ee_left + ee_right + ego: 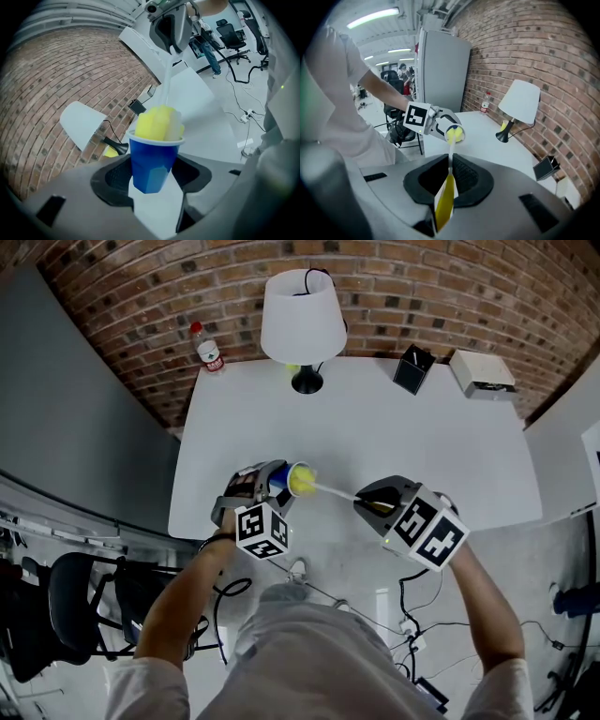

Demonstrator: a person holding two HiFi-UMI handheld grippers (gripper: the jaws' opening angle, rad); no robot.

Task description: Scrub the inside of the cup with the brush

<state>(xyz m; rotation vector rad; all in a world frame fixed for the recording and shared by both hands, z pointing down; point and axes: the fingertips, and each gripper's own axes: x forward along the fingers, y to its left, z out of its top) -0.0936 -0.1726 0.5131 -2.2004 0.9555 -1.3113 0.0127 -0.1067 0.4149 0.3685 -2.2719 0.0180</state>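
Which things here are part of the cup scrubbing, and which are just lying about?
In use: blue cup, yellow brush, left gripper, right gripper.
Lying about: lamp, water bottle, black holder, white box.

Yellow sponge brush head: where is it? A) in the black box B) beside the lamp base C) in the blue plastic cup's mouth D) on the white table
C: the yellow sponge brush head fills the mouth of the blue plastic cup clamped in the left gripper; the right gripper holds its white handle.
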